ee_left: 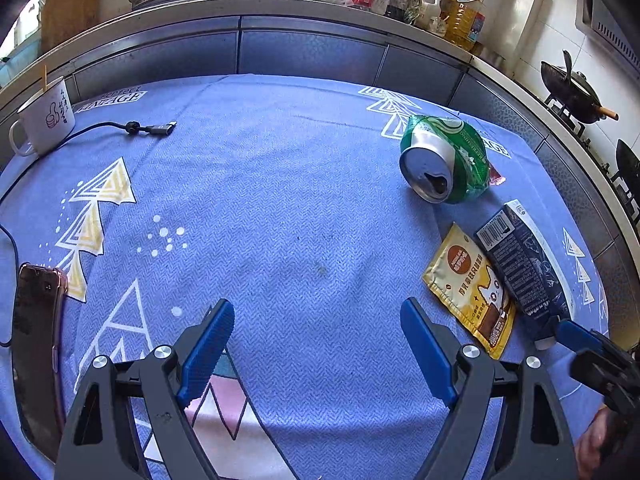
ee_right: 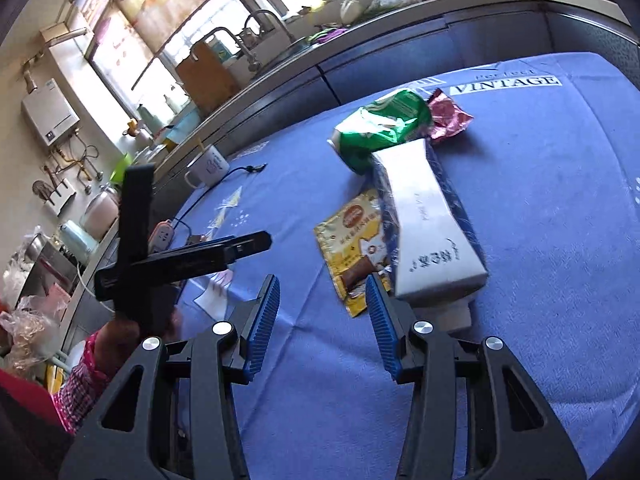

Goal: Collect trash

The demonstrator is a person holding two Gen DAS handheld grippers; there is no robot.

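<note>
The left gripper (ee_left: 318, 338) hung over the blue tablecloth (ee_left: 280, 200) with its jaws spread wide and nothing but bare cloth between them; the trash lay off to its right, toward the table's right edge. The right gripper (ee_right: 322, 320) had its jaws released at a middling gap, also empty, and its right finger sat just beside the capped end of the dark blue carton (ee_right: 432, 224), which lay on its side ahead of that finger, outside the gap; whether pad and carton touched could not be told. In the left wrist view the tip of the right gripper (ee_left: 576, 334) showed at that same end of the carton (ee_left: 524, 268). Four pieces of trash could be counted: one carton, one yellow sachet (ee_right: 354, 240) lying flat along the carton's left side, one crushed green can (ee_left: 446, 160) farther toward the far right corner, and one pink wrapper (ee_right: 448, 118) behind the can. The left wrist view showed only a sliver of that wrapper (ee_left: 496, 176). Near the far left corner stood one white mug (ee_left: 44, 118), with one black cable (ee_left: 120, 126) beside it. One phone (ee_left: 36, 344) lay at the left edge, partly cut off. The carton's print was too blurred to read.
</note>
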